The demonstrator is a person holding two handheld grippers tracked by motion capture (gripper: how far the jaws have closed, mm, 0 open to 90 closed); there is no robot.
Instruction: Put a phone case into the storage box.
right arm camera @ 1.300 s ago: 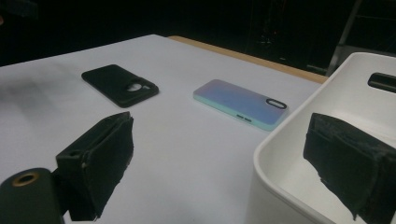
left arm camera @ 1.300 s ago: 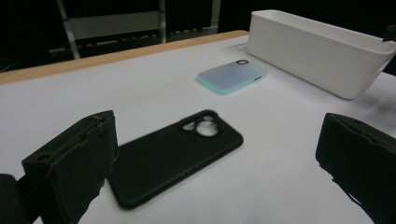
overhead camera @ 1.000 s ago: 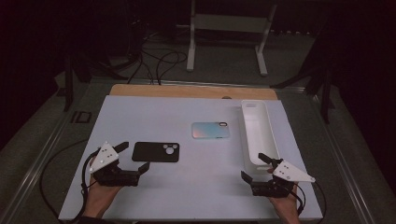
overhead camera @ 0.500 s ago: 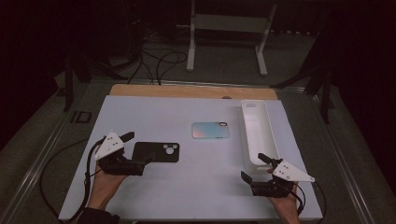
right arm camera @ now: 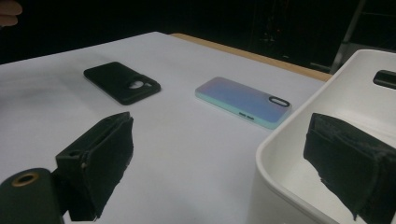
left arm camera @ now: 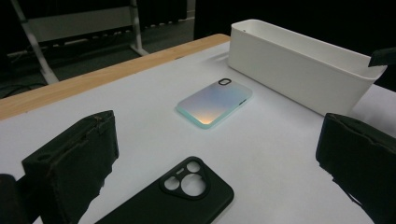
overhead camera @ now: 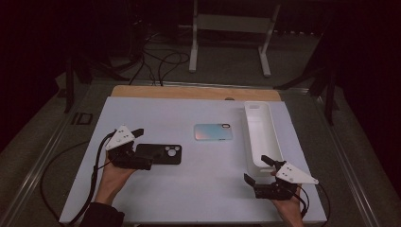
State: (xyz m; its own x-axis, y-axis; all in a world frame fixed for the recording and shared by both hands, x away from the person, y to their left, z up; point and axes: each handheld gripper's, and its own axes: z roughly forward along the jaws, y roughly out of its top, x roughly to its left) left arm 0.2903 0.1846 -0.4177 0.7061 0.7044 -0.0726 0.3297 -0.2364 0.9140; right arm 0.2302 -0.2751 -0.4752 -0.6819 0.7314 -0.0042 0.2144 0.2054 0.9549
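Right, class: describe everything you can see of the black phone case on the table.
The matt black rubbery-looking phone case lies flat on the white table top, back up. A rounded cut-out with several circular lens holes sits near the end away from the left gripper. Its corners are rounded. That gripper's open jaws flank its near end; whether they touch it cannot be told. It lies apart from the pale iridescent phone case and the long white plastic tray.
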